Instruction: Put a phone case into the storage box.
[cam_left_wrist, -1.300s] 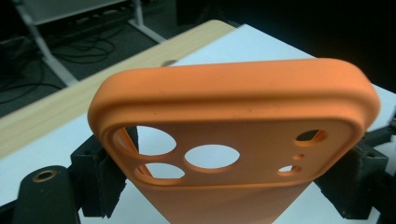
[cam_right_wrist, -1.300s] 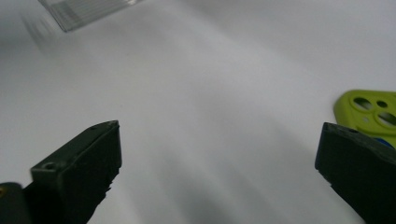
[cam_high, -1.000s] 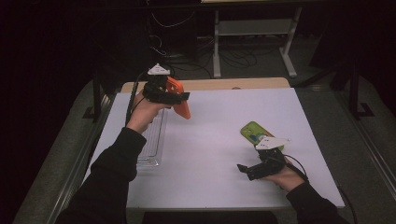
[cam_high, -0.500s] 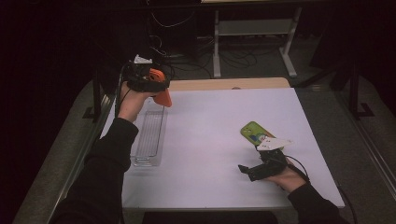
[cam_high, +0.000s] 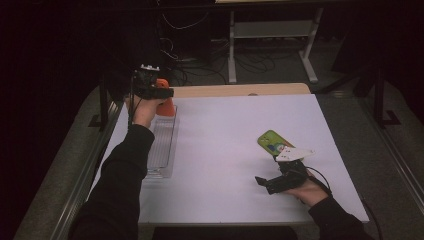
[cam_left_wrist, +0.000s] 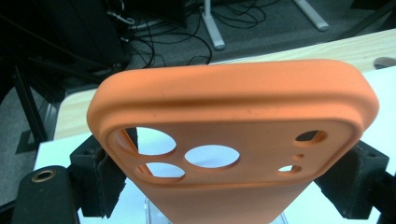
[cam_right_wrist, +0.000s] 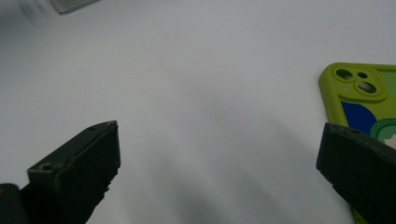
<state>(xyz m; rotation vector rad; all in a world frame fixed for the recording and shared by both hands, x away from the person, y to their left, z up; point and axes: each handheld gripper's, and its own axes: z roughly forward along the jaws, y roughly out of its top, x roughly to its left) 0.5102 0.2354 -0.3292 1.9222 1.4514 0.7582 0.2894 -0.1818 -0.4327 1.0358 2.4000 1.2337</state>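
The left tongs (cam_high: 162, 93) are clamping an orange phone case (cam_left_wrist: 233, 135) by its two long edges, holding it over the far end of a clear tray (cam_high: 162, 147) at the far left corner of the white surface (cam_high: 225, 150). The case's camera cutouts are facing the left gripper view. The right tongs (cam_high: 267, 183) are resting low near the front right, jaws standing wide apart and gripping nothing, just beside a green phone case (cam_right_wrist: 362, 95) lying flat.
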